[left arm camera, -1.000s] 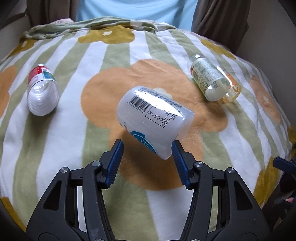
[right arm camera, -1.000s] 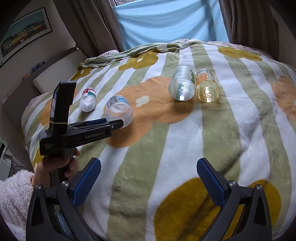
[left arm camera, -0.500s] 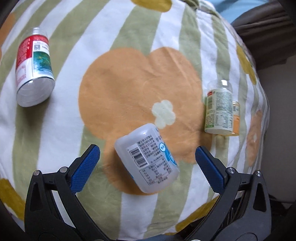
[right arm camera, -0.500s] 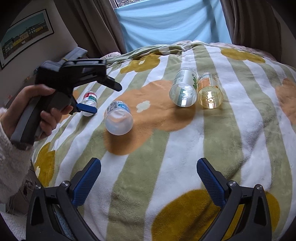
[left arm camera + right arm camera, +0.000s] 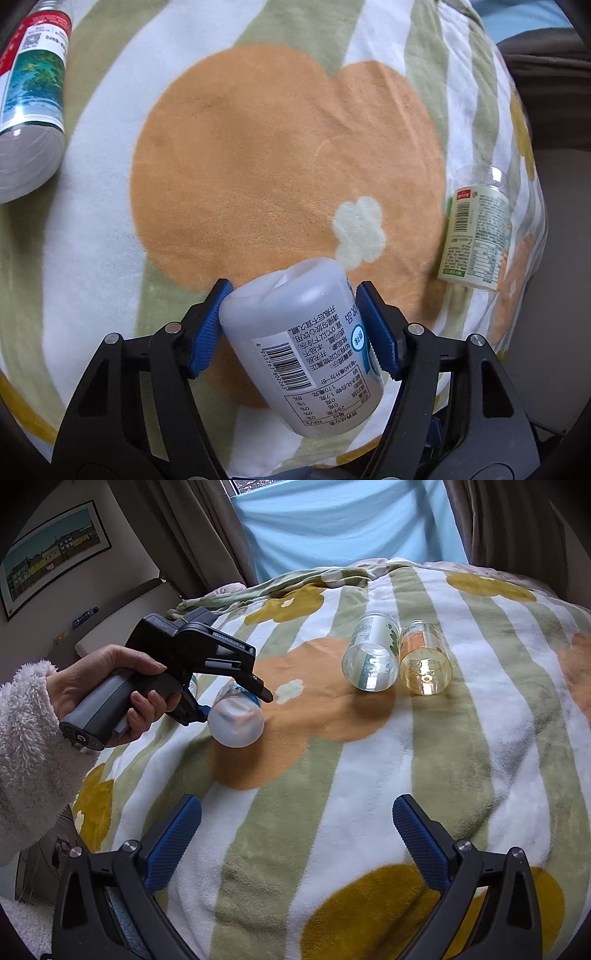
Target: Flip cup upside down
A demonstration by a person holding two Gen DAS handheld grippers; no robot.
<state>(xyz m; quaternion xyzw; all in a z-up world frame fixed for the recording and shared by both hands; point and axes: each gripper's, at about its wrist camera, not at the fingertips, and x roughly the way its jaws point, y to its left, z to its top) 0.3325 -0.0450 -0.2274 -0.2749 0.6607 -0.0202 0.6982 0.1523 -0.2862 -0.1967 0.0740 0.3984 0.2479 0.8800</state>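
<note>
The cup [image 5: 295, 332] is a milky white plastic tub with a barcode label, tipped on its side just over the flowered blanket [image 5: 277, 147]. My left gripper [image 5: 294, 291] is shut on the cup, one blue pad pressed against each side of it. The right wrist view shows the same cup [image 5: 236, 727] in the left gripper [image 5: 234, 704], which a hand [image 5: 110, 675] in a fluffy white sleeve holds. My right gripper [image 5: 297, 806] hangs open over the near part of the blanket, well away from the cup, with nothing between its fingers.
A red-and-green-labelled bottle [image 5: 31, 99] lies at the far left. A clear jar [image 5: 371, 657] and an amber jar [image 5: 424, 661] lie side by side at the right. The bed drops off at the left edge [image 5: 85, 794]; curtains [image 5: 207, 528] hang behind it.
Half a second ago my left gripper was wide open above the cup. It has since come down and shut around the cup's sides. The right gripper has stayed put.
</note>
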